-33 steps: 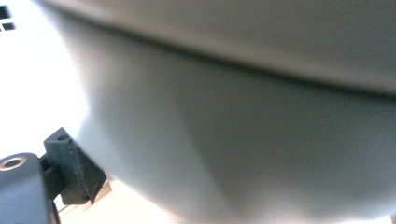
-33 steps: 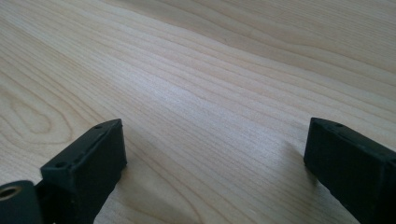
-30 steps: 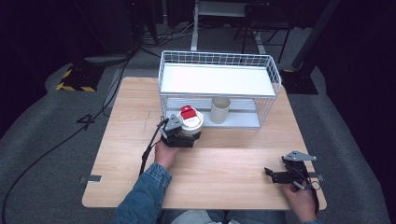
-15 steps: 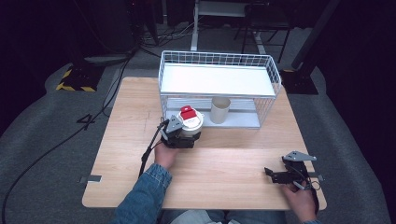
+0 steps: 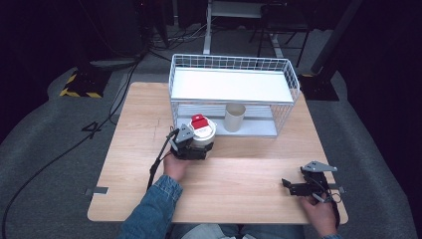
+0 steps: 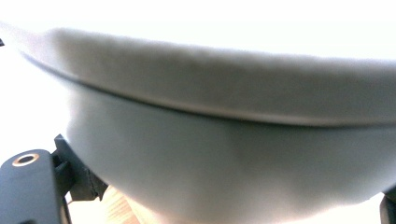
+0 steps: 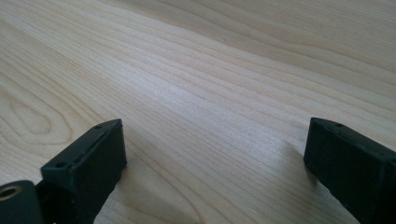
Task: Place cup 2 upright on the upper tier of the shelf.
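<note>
The white tub with the red-labelled lid (image 5: 202, 130) stands upright on the desk (image 5: 239, 174), toward the middle and a little to the left, just in front of the wire rack's lower shelf; up close in the left gripper view its pale wall (image 6: 224, 177) bulges out under a lid rim. It looks like a thin plastic container, probably light and somewhat smooth, so it may flex or slip if squeezed hard; the sensible hold is across the body below the lid rim, where the wall is widest and the rim would stop it sliding down. The left hand-held gripper (image 5: 191, 145) sits right against the tub from the near side with the tub between its jaws (whether the pads truly press on it I cannot tell, since the contact is hidden). The right hand-held gripper (image 5: 298, 188) rests low near the front right corner of the desk, well apart from the tub, its jaws (image 7: 215, 158) spread with nothing but bare wood between them. Behind the tub stands the white wire rack (image 5: 234, 87), reaching to the desk's far edge, and on its lower shelf a beige cup (image 5: 235, 117) stands upright just to the right of the tub. The rack's front wires and that cup are what I judge likeliest to get in the way if the tub goes onto the shelf.
</note>
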The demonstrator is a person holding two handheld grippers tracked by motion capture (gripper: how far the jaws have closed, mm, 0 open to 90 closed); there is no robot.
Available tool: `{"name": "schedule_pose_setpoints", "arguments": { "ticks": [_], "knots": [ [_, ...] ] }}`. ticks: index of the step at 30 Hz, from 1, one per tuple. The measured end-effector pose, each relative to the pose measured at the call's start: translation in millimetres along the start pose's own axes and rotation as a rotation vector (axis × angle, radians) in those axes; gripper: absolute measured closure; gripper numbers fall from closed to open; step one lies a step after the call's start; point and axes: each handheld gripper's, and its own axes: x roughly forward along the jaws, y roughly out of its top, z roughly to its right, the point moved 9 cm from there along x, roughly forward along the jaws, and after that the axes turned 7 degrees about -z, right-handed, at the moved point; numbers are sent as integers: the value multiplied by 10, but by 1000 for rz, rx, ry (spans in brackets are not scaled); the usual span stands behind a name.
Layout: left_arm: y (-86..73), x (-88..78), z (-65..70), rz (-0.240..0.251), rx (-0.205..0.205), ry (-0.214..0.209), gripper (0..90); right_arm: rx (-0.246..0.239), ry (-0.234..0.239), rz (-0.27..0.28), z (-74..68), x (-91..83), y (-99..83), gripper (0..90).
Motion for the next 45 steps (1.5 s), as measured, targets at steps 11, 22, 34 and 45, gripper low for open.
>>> {"name": "schedule_pose_setpoints", "arguments": {
  "ticks": [11, 22, 34, 45],
  "knots": [
    [66, -180, 71, 7, 10, -5, 124, -1, 0, 0, 0, 0, 0, 59],
    [229, -430, 199, 28, 27, -23, 124, 0, 0, 0, 0, 0, 1, 59],
    [447, -642, 372, 40, 55, -51, 124, 0, 1, -1, 0, 0, 0, 60],
    [663, -791, 452, 49, 59, -78, 124, 0, 1, -1, 0, 0, 0, 60]
  ]
}}
